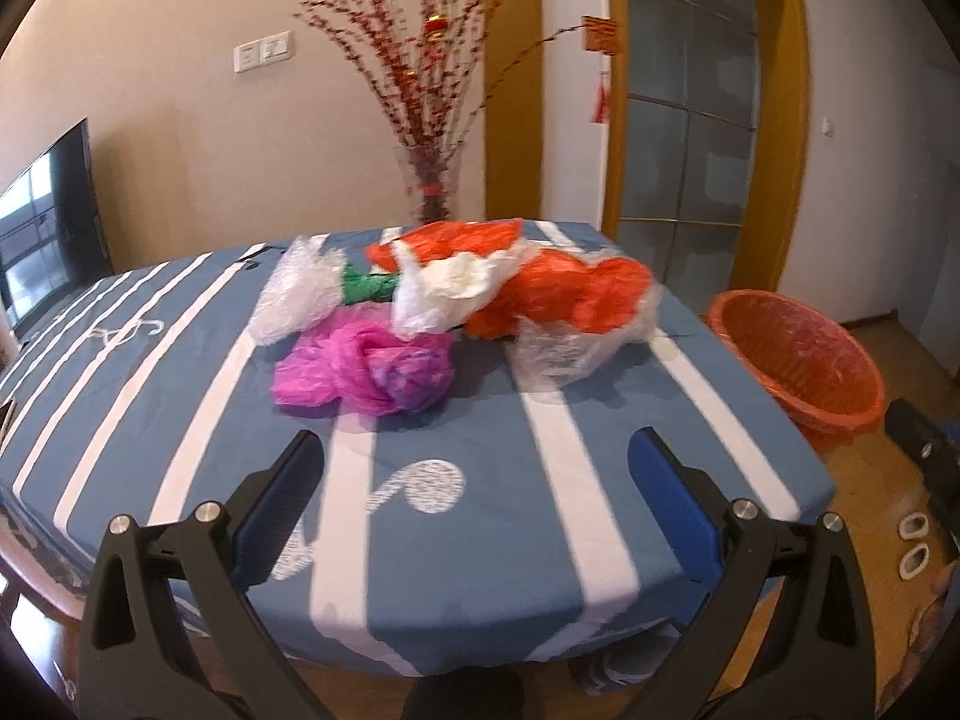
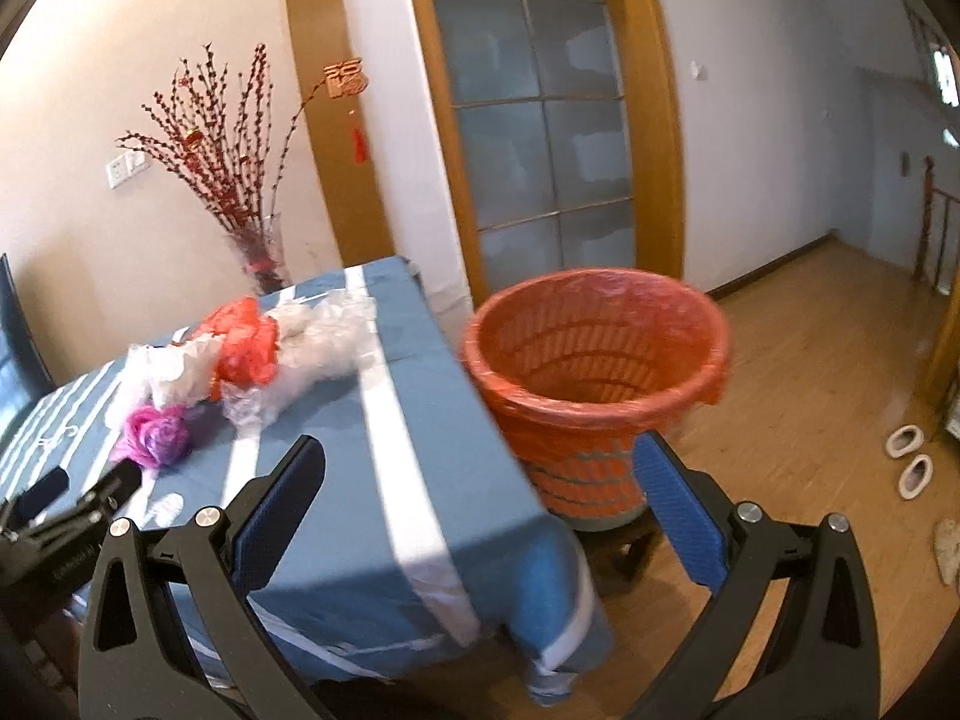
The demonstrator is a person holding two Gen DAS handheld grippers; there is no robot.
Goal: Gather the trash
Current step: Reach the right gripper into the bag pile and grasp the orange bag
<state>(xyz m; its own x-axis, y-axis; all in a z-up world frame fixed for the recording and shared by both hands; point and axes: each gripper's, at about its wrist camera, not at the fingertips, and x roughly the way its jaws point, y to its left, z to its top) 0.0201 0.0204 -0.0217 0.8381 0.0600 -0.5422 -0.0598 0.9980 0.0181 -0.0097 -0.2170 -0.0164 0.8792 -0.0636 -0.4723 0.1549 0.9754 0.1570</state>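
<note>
Crumpled plastic bags lie in a heap on the blue striped tablecloth [image 1: 180, 396]: a pink bag [image 1: 366, 366] nearest, an orange bag [image 1: 558, 294], a white bag [image 1: 456, 282], a clear bag [image 1: 294, 294] and a green one [image 1: 366, 287]. My left gripper [image 1: 474, 462] is open and empty, over the table short of the pink bag. An orange trash basket [image 2: 594, 360] stands right of the table, also in the left wrist view [image 1: 804, 354]. My right gripper [image 2: 480, 468] is open and empty over the table corner, near the basket. The heap shows there too, with the pink bag [image 2: 159, 435].
A glass vase of red branches [image 1: 429, 192] stands behind the table. A dark TV [image 1: 42, 222] is at the left. White slippers [image 2: 906, 456] lie on the wooden floor. The left gripper [image 2: 66, 498] shows at the right wrist view's left edge.
</note>
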